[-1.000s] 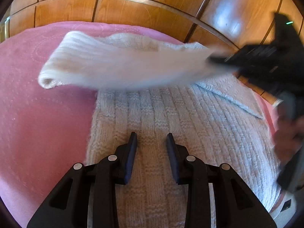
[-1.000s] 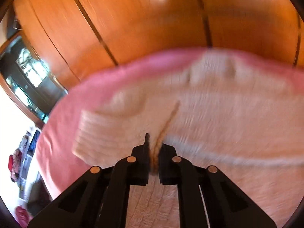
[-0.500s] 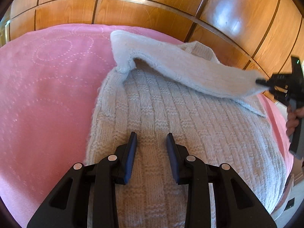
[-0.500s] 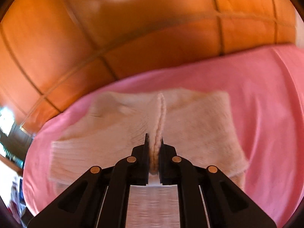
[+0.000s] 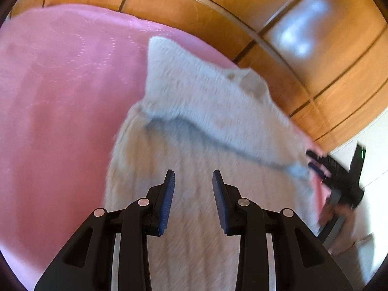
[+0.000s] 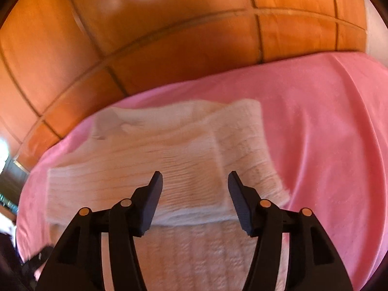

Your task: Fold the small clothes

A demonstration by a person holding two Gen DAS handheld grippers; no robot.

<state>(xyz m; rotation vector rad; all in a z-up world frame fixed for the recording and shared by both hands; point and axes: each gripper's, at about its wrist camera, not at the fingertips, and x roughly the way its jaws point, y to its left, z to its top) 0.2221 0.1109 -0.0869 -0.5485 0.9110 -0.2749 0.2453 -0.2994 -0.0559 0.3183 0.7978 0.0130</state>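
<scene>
Lying flat on the pink bedspread [image 5: 55, 111] is the white knit sweater [image 5: 184, 194], w/ one sleeve [image 5: 206, 111] folded across its body toward the right gripper's side. Left gripper [image 5: 191, 201] hovers over the sweater's lower body, jaws apart, nothing between them. Right gripper [image 6: 195, 201] is also spread wide, empty, above the sweater [image 6: 150, 169] just past the sleeve's cuff end; in the left view it shows blurred at the sweater's far edge, beside the cuff. Behind the sweater, beyond the bedspread, stands a wood-panel wall [image 6: 169, 36].
</scene>
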